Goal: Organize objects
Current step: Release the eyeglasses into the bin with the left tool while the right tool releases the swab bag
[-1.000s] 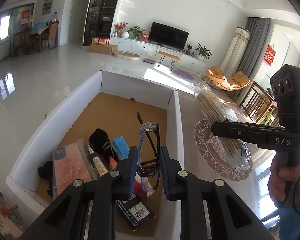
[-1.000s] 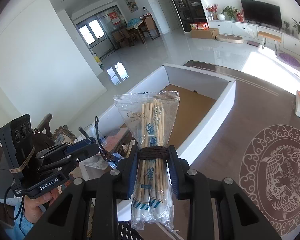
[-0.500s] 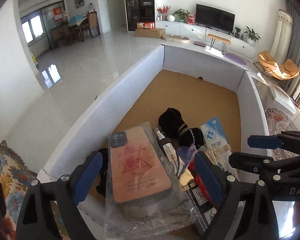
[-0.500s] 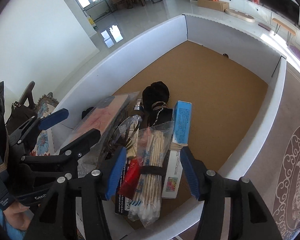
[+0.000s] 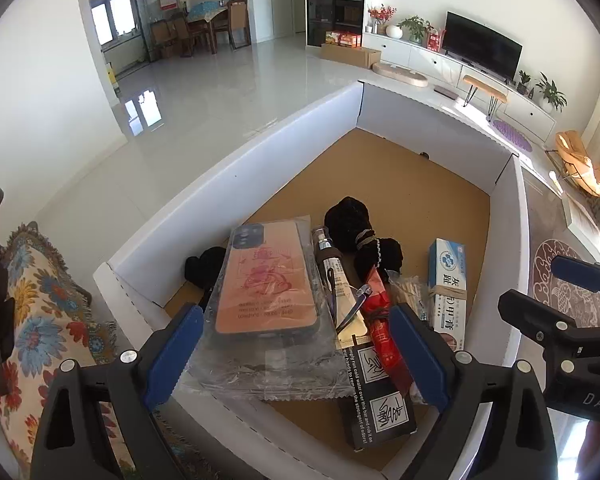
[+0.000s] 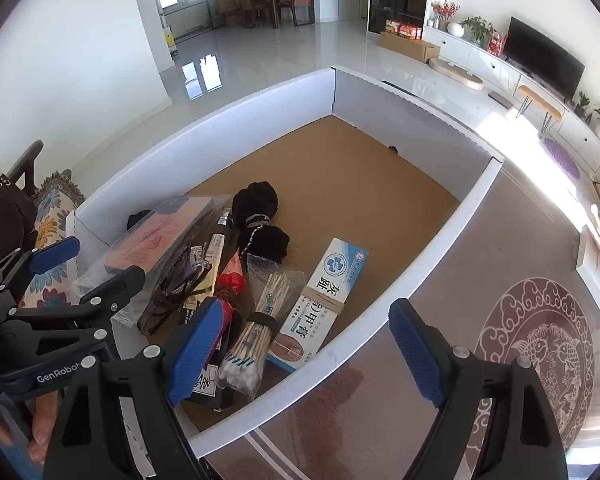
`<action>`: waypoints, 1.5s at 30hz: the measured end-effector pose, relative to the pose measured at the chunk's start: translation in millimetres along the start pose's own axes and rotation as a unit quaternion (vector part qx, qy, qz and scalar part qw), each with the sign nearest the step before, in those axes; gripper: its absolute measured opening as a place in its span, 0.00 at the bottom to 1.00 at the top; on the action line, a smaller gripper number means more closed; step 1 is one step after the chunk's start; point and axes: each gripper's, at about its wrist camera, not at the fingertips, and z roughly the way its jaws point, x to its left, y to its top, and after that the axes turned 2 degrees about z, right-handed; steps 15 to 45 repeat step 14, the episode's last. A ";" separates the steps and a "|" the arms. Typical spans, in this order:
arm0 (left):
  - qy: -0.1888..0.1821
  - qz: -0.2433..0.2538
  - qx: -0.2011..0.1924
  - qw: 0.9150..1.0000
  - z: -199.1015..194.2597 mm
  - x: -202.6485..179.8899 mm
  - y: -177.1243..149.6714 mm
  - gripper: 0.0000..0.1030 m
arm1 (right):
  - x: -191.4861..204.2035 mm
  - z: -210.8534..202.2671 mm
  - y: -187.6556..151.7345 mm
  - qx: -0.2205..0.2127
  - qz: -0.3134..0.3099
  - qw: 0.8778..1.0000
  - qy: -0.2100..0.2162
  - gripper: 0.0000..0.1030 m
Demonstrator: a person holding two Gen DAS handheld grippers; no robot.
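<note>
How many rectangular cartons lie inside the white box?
2. The blue-and-white carton lies nearest the right wall, beside the cotton swabs; the black carton lies at the near end under other items. More may be hidden.

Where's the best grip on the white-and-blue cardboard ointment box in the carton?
Grip the white-and-blue cardboard ointment box across its narrow width near the rubber-banded middle, coming from above. It lies flat on the carton's brown floor, long and slim. Its right long side looks free; the bagged cotton swabs crowd the left, so that finger has little room. The right gripper is open and nearest.
</note>
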 end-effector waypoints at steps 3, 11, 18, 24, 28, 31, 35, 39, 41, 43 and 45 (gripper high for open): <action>-0.003 -0.005 -0.006 1.000 -5.1 -2.5 -1.6 0.92 | -0.2 4.2 -2.1 0.004 -0.003 1.000 -0.006 0.83; 0.012 0.001 -0.030 0.999 -9.5 -7.2 -3.9 0.92 | -7.2 7.5 -4.1 0.004 0.011 1.000 -0.003 0.83; 0.028 0.004 -0.060 0.998 -16.6 -10.0 -6.9 0.92 | -7.8 9.1 -3.5 0.003 0.016 1.000 -0.001 0.83; 0.028 0.004 -0.060 0.998 -16.6 -10.0 -6.9 0.92 | -7.8 9.1 -3.5 0.003 0.016 1.000 -0.001 0.83; 0.028 0.004 -0.060 0.998 -16.6 -10.0 -6.9 0.92 | -7.8 9.1 -3.5 0.003 0.016 1.000 -0.001 0.83; 0.028 0.004 -0.060 0.998 -16.6 -10.0 -6.9 0.92 | -7.8 9.1 -3.5 0.003 0.016 1.000 -0.001 0.83; 0.028 0.004 -0.060 0.998 -16.6 -10.0 -6.9 0.92 | -7.8 9.1 -3.5 0.003 0.016 1.000 -0.001 0.83; 0.028 0.004 -0.060 0.998 -16.6 -10.0 -6.9 0.92 | -7.8 9.1 -3.5 0.003 0.016 1.000 -0.001 0.83; 0.028 0.004 -0.060 0.998 -16.6 -10.0 -6.9 0.92 | -7.8 9.1 -3.5 0.003 0.016 1.000 -0.001 0.83; 0.028 0.004 -0.060 0.998 -16.6 -10.0 -6.9 0.92 | -7.8 9.1 -3.5 0.003 0.016 1.000 -0.001 0.83; 0.028 0.004 -0.060 0.998 -16.6 -10.0 -6.9 0.92 | -7.8 9.1 -3.5 0.003 0.016 1.000 -0.001 0.83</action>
